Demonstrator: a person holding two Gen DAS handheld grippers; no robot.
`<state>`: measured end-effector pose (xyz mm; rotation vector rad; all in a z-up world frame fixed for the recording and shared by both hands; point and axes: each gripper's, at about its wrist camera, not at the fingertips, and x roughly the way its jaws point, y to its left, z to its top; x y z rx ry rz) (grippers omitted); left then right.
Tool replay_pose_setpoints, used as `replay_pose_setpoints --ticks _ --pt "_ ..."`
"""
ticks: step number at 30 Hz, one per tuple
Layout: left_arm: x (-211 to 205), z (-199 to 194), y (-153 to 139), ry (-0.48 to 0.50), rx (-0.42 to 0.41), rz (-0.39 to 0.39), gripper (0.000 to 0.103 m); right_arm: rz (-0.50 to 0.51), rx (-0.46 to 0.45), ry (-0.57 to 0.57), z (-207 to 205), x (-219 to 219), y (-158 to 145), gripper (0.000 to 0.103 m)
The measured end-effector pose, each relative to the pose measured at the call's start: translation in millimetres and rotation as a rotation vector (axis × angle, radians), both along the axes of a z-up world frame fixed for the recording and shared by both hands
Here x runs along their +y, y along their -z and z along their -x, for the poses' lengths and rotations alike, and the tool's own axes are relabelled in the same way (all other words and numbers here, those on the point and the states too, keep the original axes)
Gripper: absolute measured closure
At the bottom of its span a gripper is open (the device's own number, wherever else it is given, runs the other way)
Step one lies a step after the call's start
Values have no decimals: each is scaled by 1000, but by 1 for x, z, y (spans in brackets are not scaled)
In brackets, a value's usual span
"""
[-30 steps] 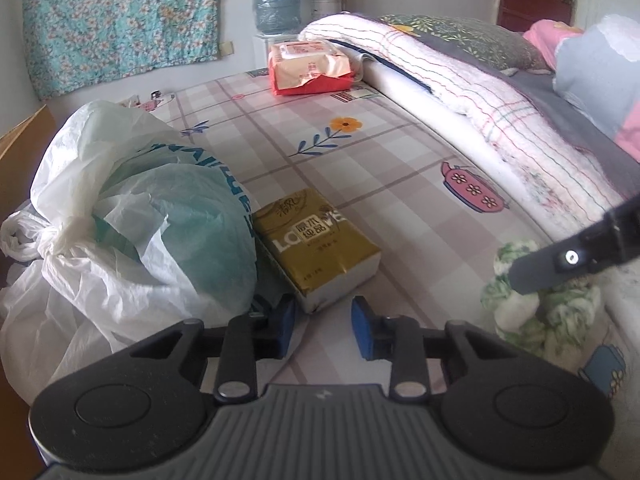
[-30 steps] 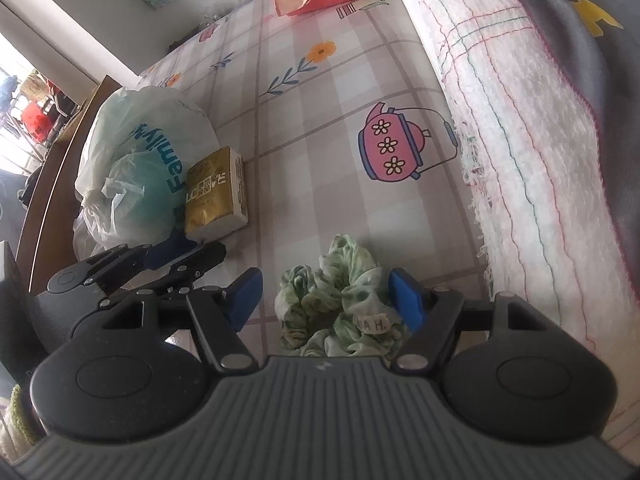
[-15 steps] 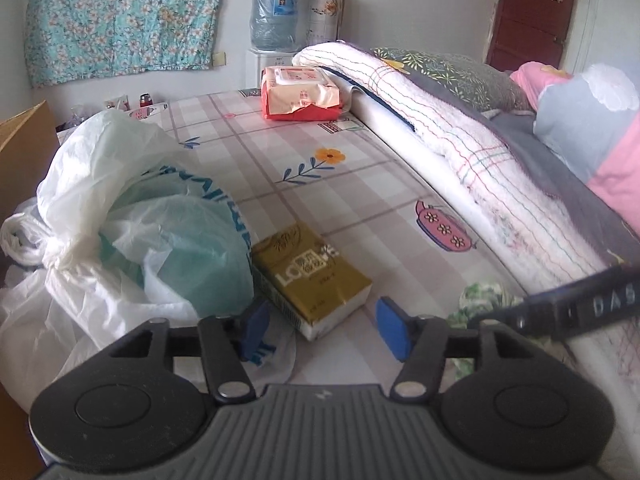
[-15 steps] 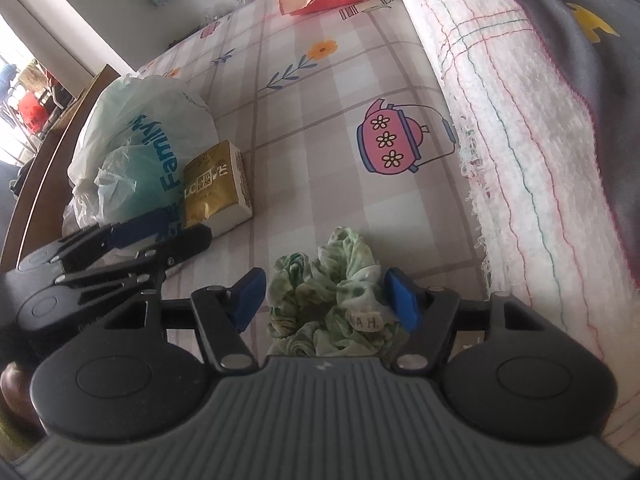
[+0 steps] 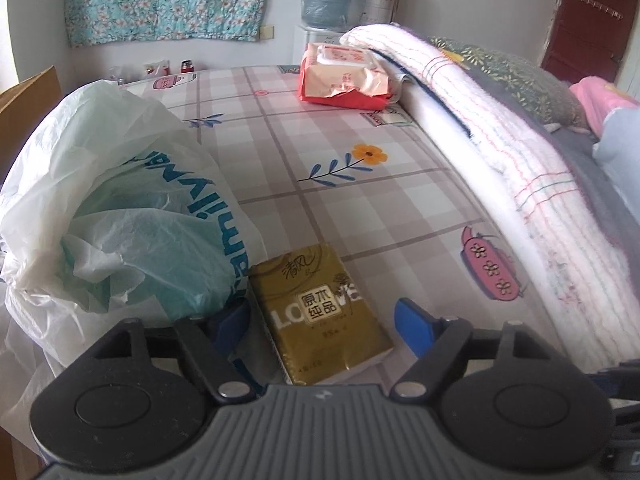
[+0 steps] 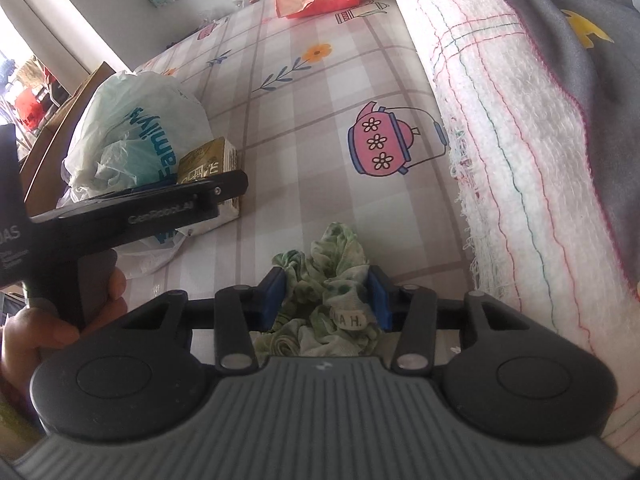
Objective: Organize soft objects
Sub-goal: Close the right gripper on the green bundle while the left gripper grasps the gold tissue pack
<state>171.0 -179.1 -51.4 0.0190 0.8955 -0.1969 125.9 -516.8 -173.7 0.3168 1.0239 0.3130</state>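
A green and white scrunchie (image 6: 332, 280) lies on the checked bedsheet. My right gripper (image 6: 330, 300) has its blue pads pressed on both sides of it. A gold tissue pack (image 5: 320, 312) lies beside a white and teal plastic bag (image 5: 132, 208). My left gripper (image 5: 322, 324) is open, with its pads on either side of the tissue pack's near end, apart from it. The left gripper body (image 6: 132, 208) shows at the left of the right wrist view, over the tissue pack (image 6: 208, 164) and the bag (image 6: 136, 132).
A red and pink wipes pack (image 5: 344, 76) lies at the far end of the bed. A rolled white blanket (image 5: 500, 152) and grey quilt (image 6: 580, 40) run along the right. A cardboard box (image 5: 28, 88) stands at the left edge.
My right gripper has closed onto the scrunchie. My left gripper has opened wide and moved forward so that its pads stand either side of the tissue pack.
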Motion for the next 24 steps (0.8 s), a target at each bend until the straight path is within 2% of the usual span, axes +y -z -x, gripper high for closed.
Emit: replay_pose_setpoints --ticks 1,3,8,13,16,24 --pt "0 0 2 1 2 -8 34 -2 0 0 0 0 0 59" --pt "2 2 2 4 -5 0 37 -5 0 2 1 -1 0 60" --pt "10 9 -7 56 2 61 39 -23 2 13 1 -3 1 60" --pt "20 22 -20 137 18 207 39 -43 2 32 2 -6 3 60" --pt "24 32 -30 186 -14 277 39 -73 8 51 2 -10 4 60" --pt "32 48 -62 228 -125 318 39 -105 14 106 5 -15 6 79"
